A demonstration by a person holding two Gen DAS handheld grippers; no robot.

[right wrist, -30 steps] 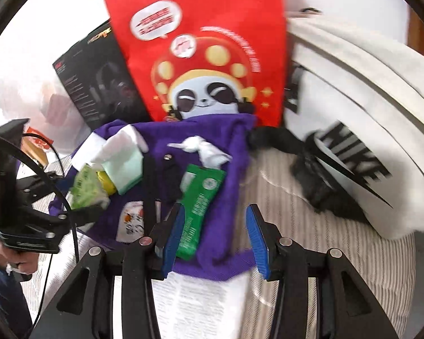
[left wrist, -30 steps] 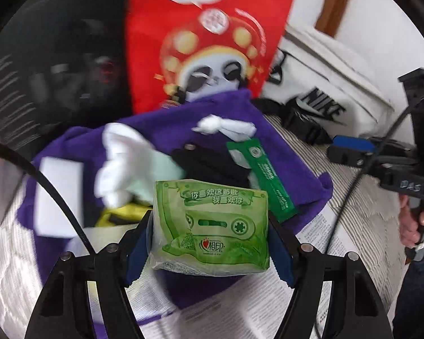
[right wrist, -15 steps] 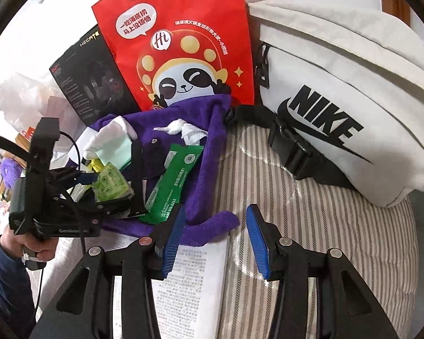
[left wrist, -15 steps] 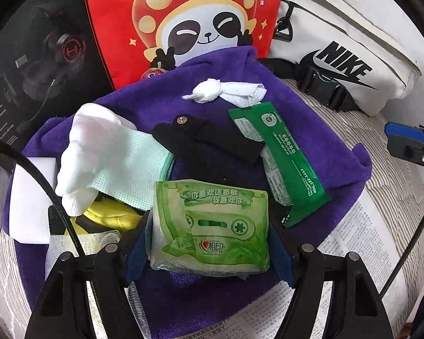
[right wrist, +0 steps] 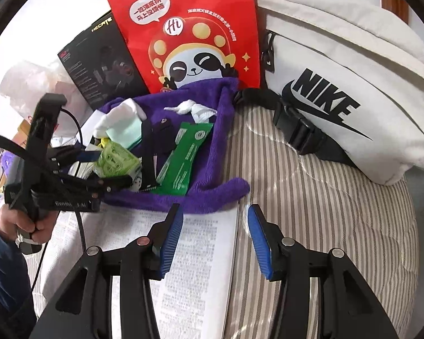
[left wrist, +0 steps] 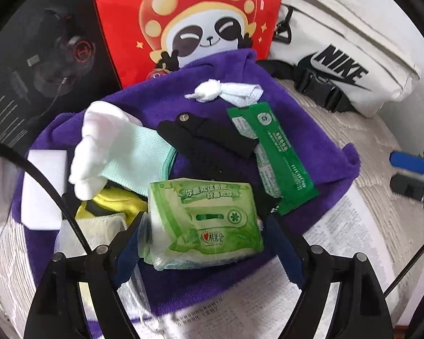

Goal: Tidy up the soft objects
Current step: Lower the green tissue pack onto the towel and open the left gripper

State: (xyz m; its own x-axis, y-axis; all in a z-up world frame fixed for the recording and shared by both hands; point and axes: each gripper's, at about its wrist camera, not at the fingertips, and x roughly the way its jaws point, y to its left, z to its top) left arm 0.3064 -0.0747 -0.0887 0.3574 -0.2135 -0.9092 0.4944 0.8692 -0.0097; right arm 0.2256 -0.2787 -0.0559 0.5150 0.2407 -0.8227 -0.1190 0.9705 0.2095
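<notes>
A green tissue pack [left wrist: 205,221] lies on the purple towel [left wrist: 319,141] between the fingers of my left gripper [left wrist: 205,243]; the jaws stand apart from its sides, tilted pack resting loose. It also shows in the right wrist view [right wrist: 117,161]. On the towel lie a white and mint sock [left wrist: 113,152], a black strap [left wrist: 209,138], a long green sachet [left wrist: 274,155], a knotted white cloth [left wrist: 226,91] and a yellow cloth [left wrist: 113,203]. My right gripper [right wrist: 214,238] is open and empty over a printed sheet [right wrist: 200,254], in front of the towel's edge.
A red panda bag [right wrist: 195,36] and a black headset box [right wrist: 101,59] stand behind the towel. A white Nike waist bag [right wrist: 347,84] lies at the right on striped bedding [right wrist: 325,226]. A white block [left wrist: 42,186] sits at the towel's left.
My left gripper lowered the tissue pack onto the towel and its jaws opened, leaving the pack loose and tilted. My right gripper drew back from the towel to over the printed sheet.
</notes>
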